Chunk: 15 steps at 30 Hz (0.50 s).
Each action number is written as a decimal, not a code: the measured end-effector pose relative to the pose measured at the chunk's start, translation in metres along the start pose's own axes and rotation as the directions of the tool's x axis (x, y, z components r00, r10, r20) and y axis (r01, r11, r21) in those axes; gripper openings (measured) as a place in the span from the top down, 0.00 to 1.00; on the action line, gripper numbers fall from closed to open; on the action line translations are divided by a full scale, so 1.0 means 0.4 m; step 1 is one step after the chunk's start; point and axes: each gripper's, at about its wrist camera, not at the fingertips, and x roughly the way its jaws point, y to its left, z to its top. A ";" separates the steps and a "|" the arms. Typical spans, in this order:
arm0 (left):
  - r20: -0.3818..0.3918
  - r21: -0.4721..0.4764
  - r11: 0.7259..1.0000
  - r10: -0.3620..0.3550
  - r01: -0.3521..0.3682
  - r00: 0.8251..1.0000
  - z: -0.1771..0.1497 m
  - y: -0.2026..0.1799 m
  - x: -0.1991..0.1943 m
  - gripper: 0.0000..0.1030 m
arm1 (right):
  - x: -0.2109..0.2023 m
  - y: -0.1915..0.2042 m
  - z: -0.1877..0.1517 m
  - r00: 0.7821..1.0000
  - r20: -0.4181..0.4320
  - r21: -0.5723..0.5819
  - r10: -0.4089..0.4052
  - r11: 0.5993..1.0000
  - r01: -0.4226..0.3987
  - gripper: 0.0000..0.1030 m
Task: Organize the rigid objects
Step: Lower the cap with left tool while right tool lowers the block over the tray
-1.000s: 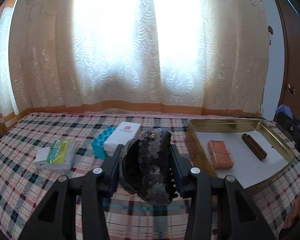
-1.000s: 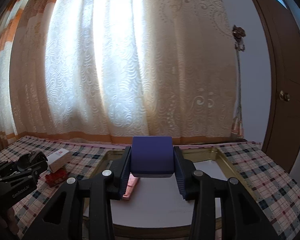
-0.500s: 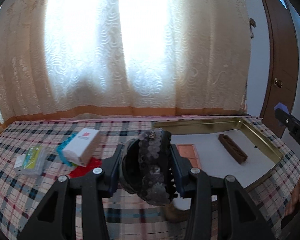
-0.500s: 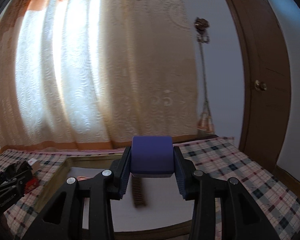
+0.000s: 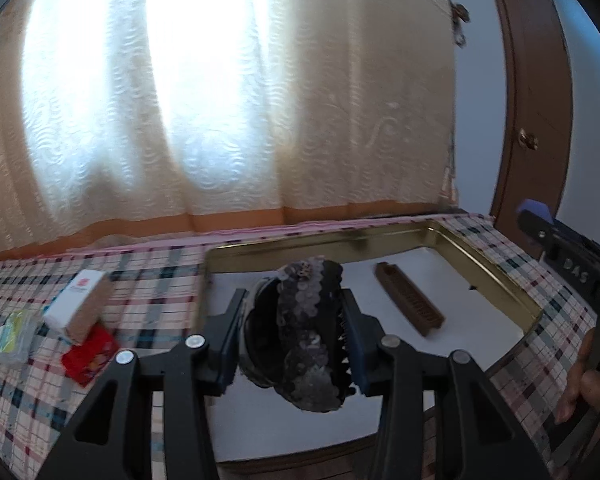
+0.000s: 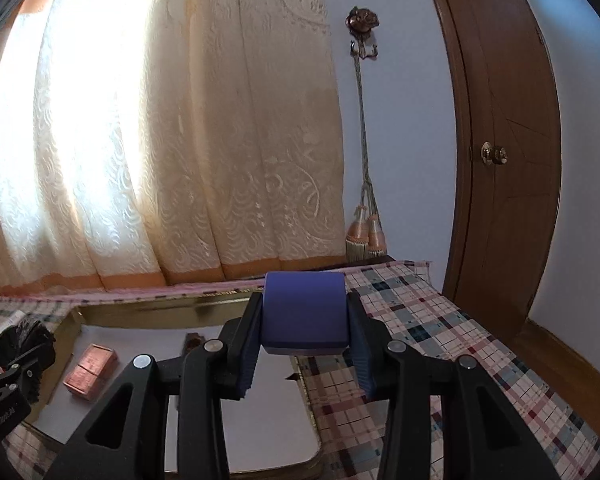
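Left wrist view first: left gripper has its jaws clamped on a dark sequined hair claw, and it now hangs over the near left part of the gold-rimmed tray. A second ago the claw sat over the plaid cloth to the left of the tray, with the blue block rack, white box and clear packet straight ahead; now those lie off to the left, beside a red packet. The brown comb rests on the tray's white floor, to the right of the claw. By my reading, the claw is nearly placed and only needs lowering and release.

Right wrist view: right gripper grips a blue block between its pads. Earlier the block hung over the tray's middle; now it sits above the tray's right rim, with plaid cloth under its right half. The pink box lies at the tray's left, close to the left gripper. The block looks to have overshot, so it likely needs to come back over the tray before release.
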 end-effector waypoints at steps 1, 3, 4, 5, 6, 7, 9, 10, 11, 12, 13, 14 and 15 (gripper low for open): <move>-0.002 0.011 1.000 -0.002 0.002 1.000 0.001 -0.015 0.006 0.58 | 0.005 0.000 -0.002 1.000 -0.009 -0.002 0.002 1.000 -0.002 0.59; -0.013 0.025 1.000 -0.007 0.008 1.000 -0.001 -0.041 0.018 0.58 | 0.017 0.003 -0.006 0.999 -0.042 0.004 0.024 1.000 -0.024 0.59; -0.020 0.026 1.000 -0.008 0.009 1.000 -0.001 -0.050 0.022 0.58 | 0.024 0.008 -0.009 0.998 -0.060 0.000 0.031 1.000 -0.031 0.59; -0.029 0.028 1.000 -0.010 0.011 1.000 -0.001 -0.063 0.030 0.58 | 0.028 0.013 -0.011 0.997 -0.070 -0.008 0.030 0.999 -0.031 0.59; -0.035 0.031 0.999 -0.011 0.013 0.999 -0.002 -0.072 0.035 0.58 | 0.036 0.022 -0.015 0.996 -0.083 -0.026 0.027 0.999 -0.029 0.59; -0.041 0.034 0.999 -0.011 0.012 0.999 -0.003 -0.080 0.040 0.58 | 0.043 0.028 -0.018 0.995 -0.094 -0.039 0.023 0.999 -0.027 0.59; -0.057 0.044 0.999 -0.008 0.010 0.998 -0.006 -0.098 0.053 0.58 | 0.061 0.043 -0.028 0.991 -0.131 -0.065 0.022 0.997 -0.031 0.59; -0.069 0.051 0.999 -0.007 0.010 0.998 -0.007 -0.105 0.059 0.58 | 0.066 0.047 -0.032 0.989 -0.143 -0.070 0.024 0.997 -0.035 0.59; -0.074 0.054 0.998 -0.007 0.011 0.997 -0.008 -0.107 0.060 0.58 | 0.074 0.051 -0.035 0.986 -0.162 -0.076 0.029 0.996 -0.042 0.59; -0.078 0.053 0.999 -0.006 0.010 0.997 -0.008 -0.109 0.062 0.58 | 0.077 0.053 -0.037 0.985 -0.169 -0.078 0.036 0.996 -0.050 0.59; -0.083 0.051 0.999 -0.003 0.007 0.997 -0.008 -0.108 0.064 0.58 | 0.078 0.054 -0.038 0.985 -0.170 -0.078 0.038 0.996 -0.052 0.59; -0.089 0.049 0.999 -0.001 0.005 0.996 -0.008 -0.108 0.069 0.58 | 0.079 0.056 -0.039 0.984 -0.173 -0.080 0.037 0.995 -0.052 0.58; -0.100 0.050 0.999 0.005 0.000 0.995 -0.008 -0.109 0.073 0.58 | 0.082 0.057 -0.040 0.983 -0.178 -0.082 0.038 0.995 -0.053 0.58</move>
